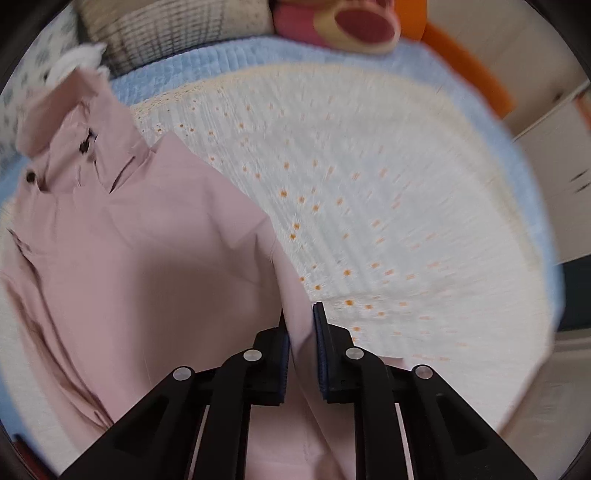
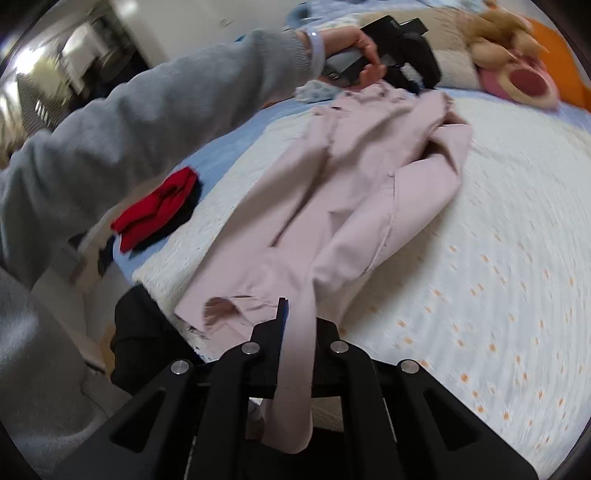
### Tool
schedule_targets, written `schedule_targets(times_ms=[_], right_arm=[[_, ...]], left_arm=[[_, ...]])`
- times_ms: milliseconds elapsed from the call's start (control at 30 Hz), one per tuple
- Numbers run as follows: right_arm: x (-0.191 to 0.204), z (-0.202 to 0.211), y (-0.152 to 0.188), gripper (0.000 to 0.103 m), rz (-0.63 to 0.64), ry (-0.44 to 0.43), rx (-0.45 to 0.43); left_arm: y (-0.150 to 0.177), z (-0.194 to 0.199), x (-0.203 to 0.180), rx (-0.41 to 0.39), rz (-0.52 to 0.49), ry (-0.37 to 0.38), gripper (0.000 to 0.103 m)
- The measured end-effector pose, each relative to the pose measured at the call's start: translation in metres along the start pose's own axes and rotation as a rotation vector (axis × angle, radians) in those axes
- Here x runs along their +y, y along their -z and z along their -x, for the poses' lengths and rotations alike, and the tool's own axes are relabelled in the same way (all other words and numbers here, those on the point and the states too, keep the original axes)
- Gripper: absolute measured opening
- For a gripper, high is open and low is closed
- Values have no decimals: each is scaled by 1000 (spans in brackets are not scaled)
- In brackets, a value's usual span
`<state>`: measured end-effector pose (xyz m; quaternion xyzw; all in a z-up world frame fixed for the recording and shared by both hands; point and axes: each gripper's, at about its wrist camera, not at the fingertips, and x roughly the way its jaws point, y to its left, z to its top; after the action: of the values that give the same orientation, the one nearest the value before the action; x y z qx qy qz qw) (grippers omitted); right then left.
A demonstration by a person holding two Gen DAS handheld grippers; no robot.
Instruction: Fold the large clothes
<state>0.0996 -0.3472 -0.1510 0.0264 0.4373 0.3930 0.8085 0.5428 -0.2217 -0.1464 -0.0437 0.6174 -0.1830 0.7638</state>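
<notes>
Lying across a bed, a pink coat (image 2: 354, 177) runs from the upper middle of the right wrist view down to its lower centre, rumpled, with one flap folded back at the upper right. Under it is a white quilt (image 2: 498, 258) dotted with small orange flowers, and a blue sheet (image 2: 236, 136) shows beyond the quilt's edge.

At the bottom of that view the right claw (image 2: 297, 317) is clenched on a strip of the coat, which passes between the jaws and hangs down below them. In the left wrist view the left claw (image 1: 301, 317) is likewise clamped on a pink fold at lower centre, and the coat spreads away to the left, with its collar and dark buttons at the upper left.

A grey sleeve (image 2: 122, 122) crosses the upper left of the right wrist view, and its hand (image 2: 364, 55) grips the black handle of the other claw at the top, just above the coat's far end.

A red cloth (image 2: 159, 210) lies on the blue sheet at the left, apart from the coat. A plush toy (image 2: 517, 66) with a pink mouth sits at the upper right, near an orange cushion (image 1: 469, 70). A checked pillow (image 1: 173, 29) is at the top of the left wrist view.
</notes>
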Motion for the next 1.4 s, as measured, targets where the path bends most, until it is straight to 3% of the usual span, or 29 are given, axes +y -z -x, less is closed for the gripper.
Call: schedule_targets(times_ms=[67, 167, 367, 433, 467, 567, 600, 633, 700, 733, 833, 933, 1000, 1067, 1167, 1200, 1233, 1267, 1333, 1400], right_arm=[[20, -9, -8, 8, 75, 26, 36], [47, -28, -16, 8, 169, 70, 94], [80, -63, -24, 8, 273, 98, 169], [83, -72, -24, 9, 272, 103, 183], [87, -76, -25, 9, 273, 109, 188], [95, -84, -25, 9, 270, 113, 194], [96, -85, -25, 9, 269, 112, 194], [93, -84, -25, 9, 267, 107, 194], [91, -83, -26, 10, 262, 103, 190], [90, -83, -26, 10, 261, 100, 188], [88, -84, -25, 9, 252, 88, 181], [87, -87, -22, 10, 247, 81, 171], [85, -88, -19, 10, 240, 72, 166], [83, -90, -17, 10, 233, 60, 165], [80, -94, -16, 9, 229, 38, 169], [80, -95, -15, 9, 231, 38, 170], [80, -95, -16, 9, 235, 39, 170], [80, -94, -16, 9, 240, 42, 170], [79, -90, -17, 9, 239, 47, 170], [76, -84, -18, 9, 240, 59, 168]], left_arm=[[2, 22, 29, -51, 51, 102, 13], [11, 48, 84, -139, 141, 171, 11], [39, 55, 148, -178, 184, 232, 11], [46, 55, 137, -163, 141, 230, 28], [44, 56, 129, -152, 107, 219, 30], [40, 60, 77, -137, -26, 161, 37], [38, 60, 57, -134, -69, 136, 52], [36, 58, 29, -124, -132, 76, 64], [32, 45, -15, -90, -239, -86, 65], [30, 30, -39, -49, -301, -195, 65], [24, -14, -75, 71, -391, -414, 65], [21, -50, -93, 142, -444, -579, 76], [24, -75, -96, 203, -498, -742, 76], [36, -92, -95, 261, -562, -857, 77], [53, -104, -101, 277, -674, -960, 76], [54, -103, -102, 258, -687, -981, 72], [53, -97, -103, 207, -705, -1004, 58], [51, -90, -103, 180, -697, -986, 52], [41, -69, -96, 150, -634, -876, 29], [27, -45, -84, 116, -567, -762, 26]])
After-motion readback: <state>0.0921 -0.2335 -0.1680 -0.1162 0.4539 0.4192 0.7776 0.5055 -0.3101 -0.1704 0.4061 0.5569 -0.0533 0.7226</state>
